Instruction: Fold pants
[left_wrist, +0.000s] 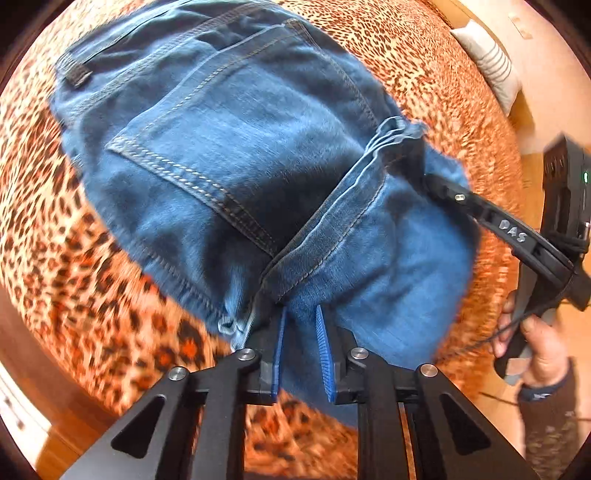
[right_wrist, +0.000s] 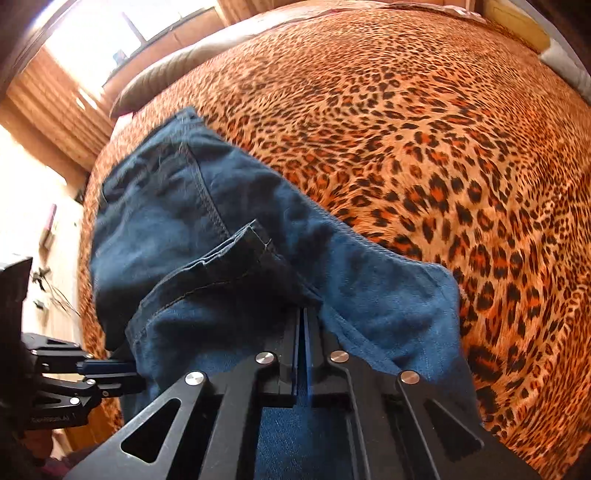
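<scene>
Pants (left_wrist: 229, 155) of blue denim lie partly folded on the leopard-print bed (right_wrist: 424, 129), seat and back pocket (left_wrist: 192, 158) uppermost. Both tongs pinch the cloth nearest the person: the left tongs (left_wrist: 301, 343) stand narrowly apart with a bunched fold between the blue pads, and the right tongs (right_wrist: 303, 350) are pressed together on a thin edge beside the hem (right_wrist: 236, 243). Gripping two points likely lets the layer be carried flat across the seat. A pillow (left_wrist: 491, 62) lies beyond the pants, well clear; nothing blocks the fold.
</scene>
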